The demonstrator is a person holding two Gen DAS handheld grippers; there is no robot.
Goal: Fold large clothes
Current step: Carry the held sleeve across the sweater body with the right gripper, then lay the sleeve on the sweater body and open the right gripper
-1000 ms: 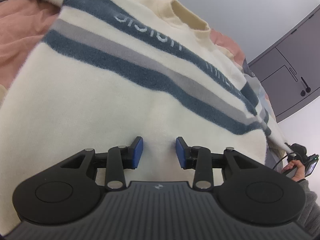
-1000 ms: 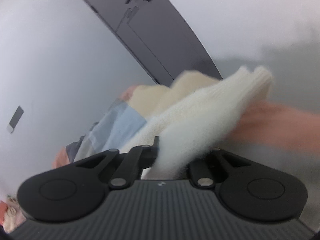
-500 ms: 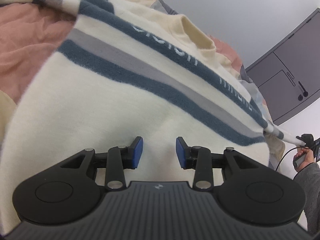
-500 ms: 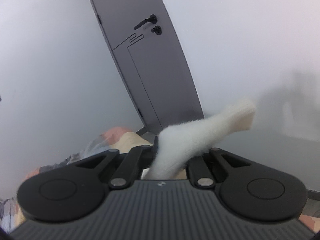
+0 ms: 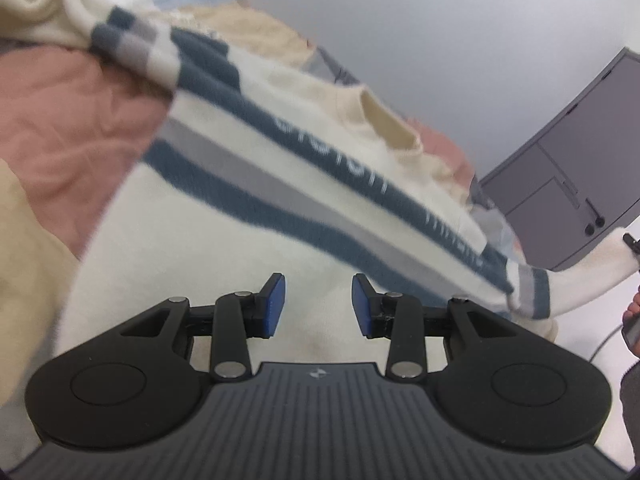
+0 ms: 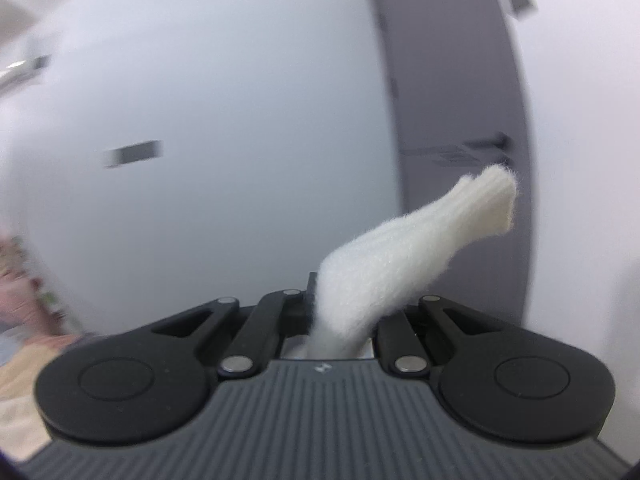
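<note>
- Across the bed, filling most of the left wrist view: cream fuzzy sweater [image 5: 208, 248] with dark blue and grey chest stripes, white lettering on the upper blue stripe, collar toward the far side.
- Sweater lies on pink bedding [image 5: 68, 128]; beige and light-blue patches of bedding show at the left edge and behind the collar.
- One striped sleeve [image 5: 132, 40] bunched at upper left over the pink bedding.
- Other sleeve [image 5: 580, 280] stretched taut out to the right edge, lifted off the bed, cuff end pinched at frame edge.
- Right gripper [image 6: 344, 316]: jaws closed tight on the cream sleeve cuff [image 6: 424, 248]; the ribbed end sticks out up and to the right past the jaws.
- Left gripper [image 5: 318, 306]: jaws partly open, blue pads [image 5: 276, 304] apart, nothing between them, hovering over the sweater's lower body; contact with fabric cannot be told.
- Person's hand [image 5: 634, 308] at far right edge, grey sleeve below it.
- Background: grey door [image 6: 452, 120] with lever handle, pale wall; right wrist view motion-blurred.
</note>
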